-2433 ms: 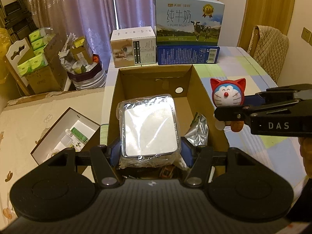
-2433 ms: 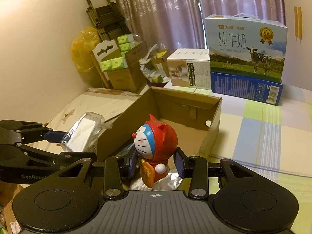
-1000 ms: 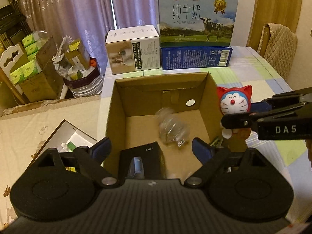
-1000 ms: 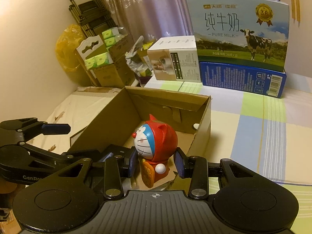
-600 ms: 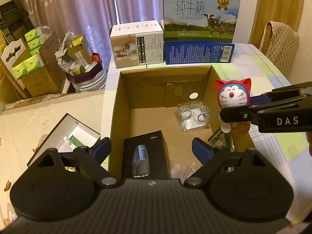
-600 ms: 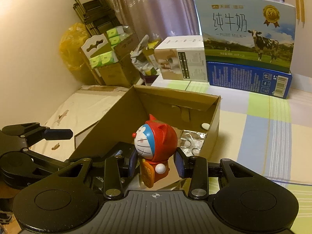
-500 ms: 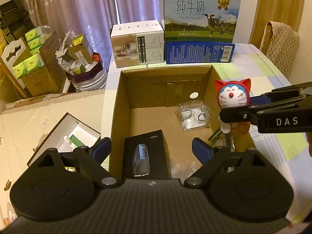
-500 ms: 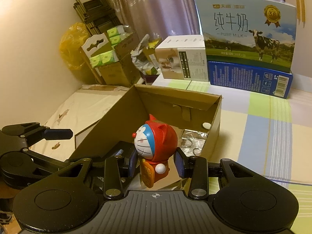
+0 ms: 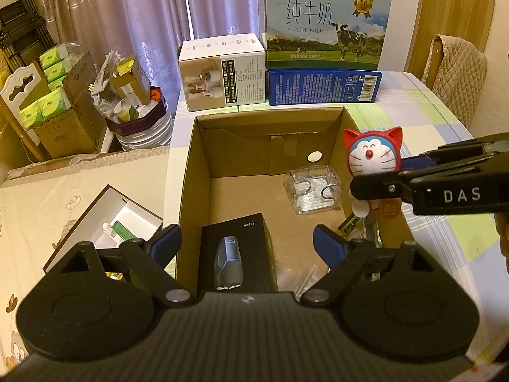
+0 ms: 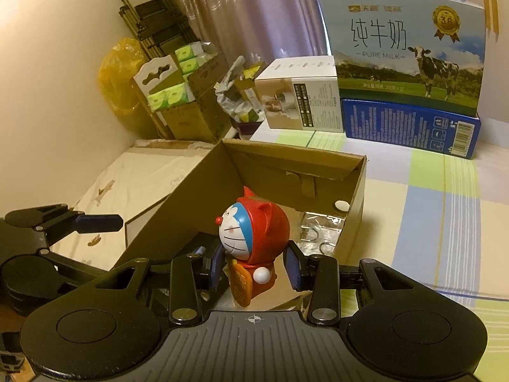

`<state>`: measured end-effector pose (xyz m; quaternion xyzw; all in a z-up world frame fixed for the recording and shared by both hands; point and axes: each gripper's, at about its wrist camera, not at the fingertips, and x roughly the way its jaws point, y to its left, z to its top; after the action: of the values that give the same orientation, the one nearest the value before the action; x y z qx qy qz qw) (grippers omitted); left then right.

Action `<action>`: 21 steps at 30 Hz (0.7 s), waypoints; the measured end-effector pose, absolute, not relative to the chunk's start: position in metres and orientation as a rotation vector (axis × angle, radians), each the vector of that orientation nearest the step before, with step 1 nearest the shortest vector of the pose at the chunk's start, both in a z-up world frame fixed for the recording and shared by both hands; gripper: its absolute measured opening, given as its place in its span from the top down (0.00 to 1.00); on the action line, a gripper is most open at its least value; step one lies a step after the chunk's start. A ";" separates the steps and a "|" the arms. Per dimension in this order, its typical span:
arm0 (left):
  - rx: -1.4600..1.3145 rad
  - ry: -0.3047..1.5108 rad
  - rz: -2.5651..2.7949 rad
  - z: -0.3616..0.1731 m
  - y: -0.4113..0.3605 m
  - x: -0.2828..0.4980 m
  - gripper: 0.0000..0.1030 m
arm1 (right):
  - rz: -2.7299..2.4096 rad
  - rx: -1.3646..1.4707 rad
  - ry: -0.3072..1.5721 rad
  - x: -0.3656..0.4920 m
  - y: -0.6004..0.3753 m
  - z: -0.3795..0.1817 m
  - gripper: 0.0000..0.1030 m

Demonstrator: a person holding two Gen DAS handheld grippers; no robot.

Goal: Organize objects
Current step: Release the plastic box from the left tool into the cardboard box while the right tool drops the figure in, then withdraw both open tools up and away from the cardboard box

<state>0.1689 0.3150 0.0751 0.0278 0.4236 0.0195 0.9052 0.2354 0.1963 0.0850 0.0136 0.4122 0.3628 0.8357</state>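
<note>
An open cardboard box (image 9: 191,172) (image 10: 178,200) lies on the table. Inside it are a black product box (image 9: 237,248) near the front and a clear wrapped packet (image 9: 313,189) (image 10: 321,227) at the far right. My left gripper (image 9: 246,242) hovers open over the box's near end, nothing between its fingers. A red-hooded cat figurine (image 10: 254,238) (image 9: 373,156) is held upright above the box's right wall, with my right gripper (image 10: 254,269) shut on its body. In the right wrist view the left gripper (image 10: 95,221) shows at the left edge.
A milk carton case (image 9: 324,25) on a blue box (image 9: 321,87) and a white box (image 9: 222,73) stand behind the cardboard box. An open white gift box (image 9: 105,219) lies left on a cloth. Cartons and a bin crowd the far left. A chair (image 9: 458,73) stands right.
My left gripper let go of the clear wrapped packet, which dropped into the box's far right corner; its jaws now stand open. The figurine has stayed gripped, almost still.
</note>
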 end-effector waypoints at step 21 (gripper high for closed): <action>0.048 0.874 0.039 0.079 0.313 0.162 0.15 | 0.722 0.131 0.867 0.241 0.178 0.087 0.40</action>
<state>0.1619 0.3127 0.0788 0.0233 0.4230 0.0190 0.9056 0.2409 0.1782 0.0873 0.0618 0.4106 0.3420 0.8430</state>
